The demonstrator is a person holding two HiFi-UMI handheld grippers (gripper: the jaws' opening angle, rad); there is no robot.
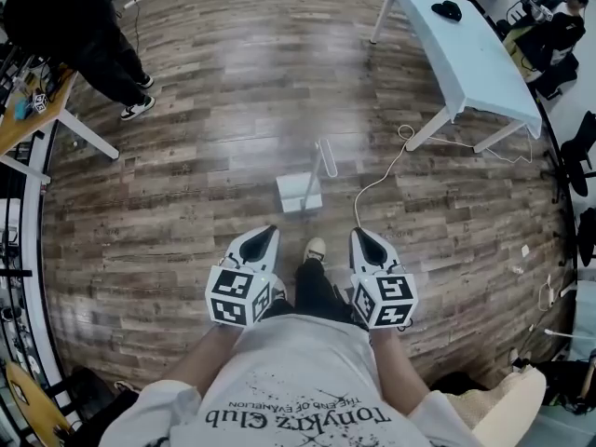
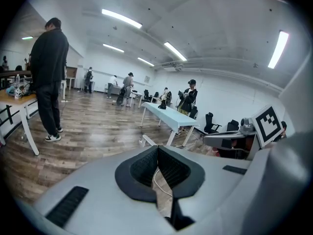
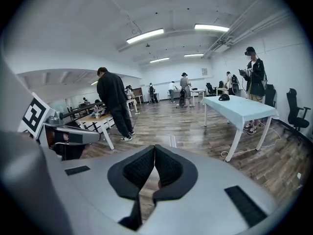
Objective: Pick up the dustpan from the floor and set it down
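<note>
The white dustpan (image 1: 299, 194) stands on the wooden floor a step ahead of me, its long handle (image 1: 326, 159) rising upright. Both grippers hang low in front of my body, short of it and apart from it. My left gripper (image 1: 269, 232) is shut, its black pads meeting at the tips with nothing between them. My right gripper (image 1: 360, 234) is shut and empty too. In the left gripper view the dustpan (image 2: 145, 139) shows just over the closed left gripper (image 2: 157, 147). In the right gripper view the dustpan (image 3: 172, 141) stands right above the closed right gripper (image 3: 155, 146).
A pale blue table (image 1: 484, 63) stands at the right with a white cable (image 1: 382, 180) trailing across the floor from it. A person in black (image 1: 84, 26) stands at the far left beside a wooden desk (image 1: 37, 119). My shoe (image 1: 316, 249) is between the grippers.
</note>
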